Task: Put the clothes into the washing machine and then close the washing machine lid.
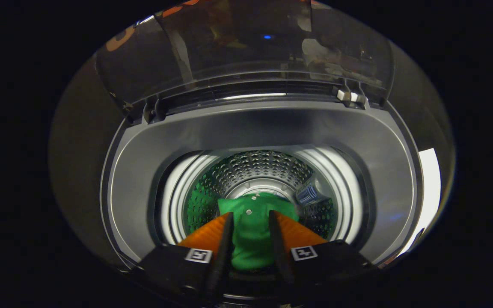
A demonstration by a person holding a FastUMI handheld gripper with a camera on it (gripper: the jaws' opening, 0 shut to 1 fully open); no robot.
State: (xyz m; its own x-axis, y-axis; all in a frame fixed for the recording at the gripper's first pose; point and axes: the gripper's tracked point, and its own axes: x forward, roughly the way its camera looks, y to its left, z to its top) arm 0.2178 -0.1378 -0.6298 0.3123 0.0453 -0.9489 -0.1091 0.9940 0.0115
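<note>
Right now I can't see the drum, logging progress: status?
Hand-held gripper shut on green garment, over open drum. Lid up, not yet closed. Nothing blocking the opening.

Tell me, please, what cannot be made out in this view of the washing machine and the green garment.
- Green garment: its near end is hidden between the fingers of the claw, so a firm press cannot be confirmed.
- Drum: its floor is covered by the garment, and its near wall is cut off by the fingers.
- Lid: raised; reflections blur what lies behind it.
- Small grey-blue part on the drum wall: too small to identify.
</note>
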